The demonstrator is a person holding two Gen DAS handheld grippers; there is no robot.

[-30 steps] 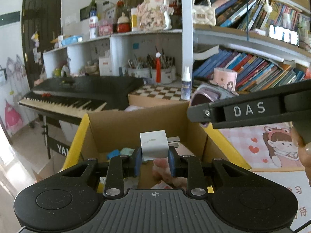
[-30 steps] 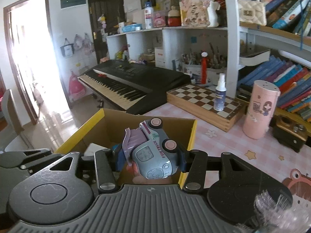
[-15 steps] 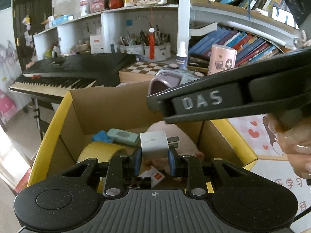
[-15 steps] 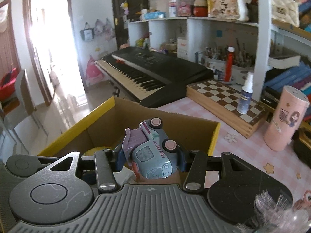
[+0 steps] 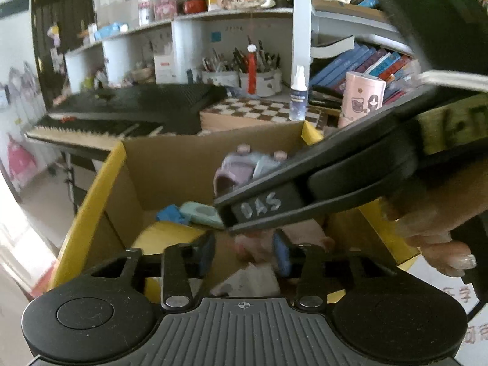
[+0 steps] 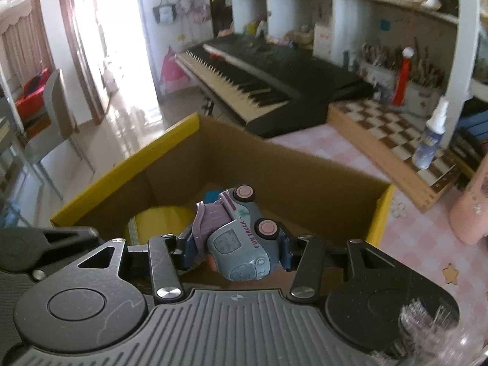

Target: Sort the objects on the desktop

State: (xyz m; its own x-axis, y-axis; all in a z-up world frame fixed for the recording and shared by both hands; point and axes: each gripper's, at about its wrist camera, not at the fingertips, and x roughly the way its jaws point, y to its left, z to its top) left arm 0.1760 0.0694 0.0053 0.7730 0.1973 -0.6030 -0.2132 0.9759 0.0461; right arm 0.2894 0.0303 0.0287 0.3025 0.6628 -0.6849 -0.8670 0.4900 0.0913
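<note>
**Both grippers over the cardboard box**

A cluttered study fills the background: white shelves (image 5: 231, 18) across the top of the frame, a black electric keyboard (image 6: 262, 76) at centre, and a pink checked tabletop (image 6: 405, 228) at the right of the right wrist view, carrying a wooden chessboard (image 6: 393, 134) with a small spray bottle (image 6: 430, 137) standing on it.

In front of me sits an open cardboard box (image 6: 274, 164) with yellow flap edges. My left gripper (image 5: 244, 253) hangs over it at the bottom centre of its view, and its jaws are opening with nothing pressed between the blue pads. Just below them, blurred, lies a pale whitish object (image 5: 250, 280) inside the box; I cannot tell what it is. Also inside, towards the left, I see a yellow tape roll (image 5: 164, 238), a pale green item (image 5: 201, 213) and a blue scrap (image 5: 169, 213), the two touching each other.

My right gripper (image 6: 235, 247) has its pads clamped on either side of a blue-grey and lilac toy truck (image 6: 235, 238) with pink wheels, lettered "FUN TRUCK", held tilted above the box opening. In the left wrist view that same gripper crosses from the right edge toward centre, with a hand (image 5: 436, 228) gripping it at the right.
</note>
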